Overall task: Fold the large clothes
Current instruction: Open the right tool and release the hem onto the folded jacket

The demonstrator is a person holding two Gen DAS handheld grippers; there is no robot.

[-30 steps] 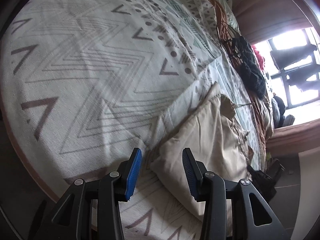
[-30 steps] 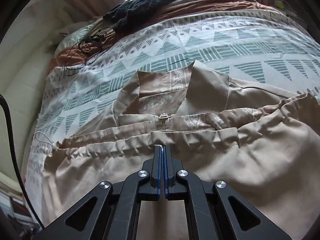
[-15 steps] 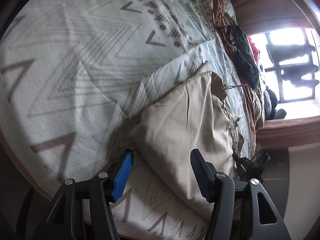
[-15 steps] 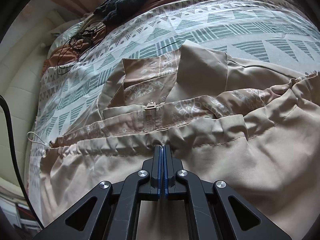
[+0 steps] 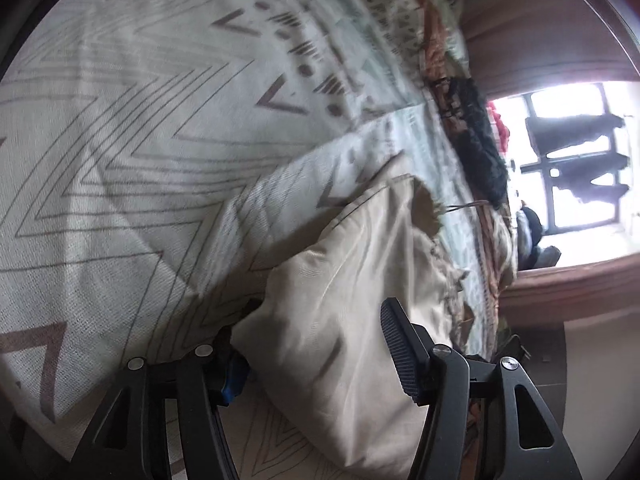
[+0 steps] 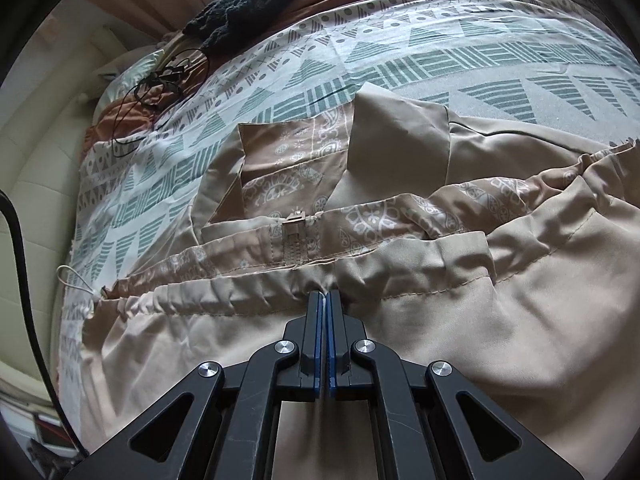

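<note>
A beige jacket (image 6: 500, 320) with a patterned lining and a zipper (image 6: 294, 240) lies on the patterned bedspread (image 6: 360, 60). My right gripper (image 6: 325, 304) is shut on its gathered hem. In the left wrist view the jacket's folded edge (image 5: 340, 300) sits between the jaws of my open left gripper (image 5: 316, 344). The left finger is partly hidden under the cloth; the right finger's pad (image 5: 398, 352) is clear of it.
A black knitted garment (image 6: 272, 0) and tangled cables (image 6: 160, 76) lie at the far side of the bed. A padded headboard (image 6: 32, 152) is on the left. In the left wrist view a window (image 5: 572, 160) shows beyond the bed (image 5: 140, 120).
My left gripper has moved in onto the jacket's edge, which now lies between its open jaws. My right gripper has stayed shut on the hem, with the jacket shifting slightly.
</note>
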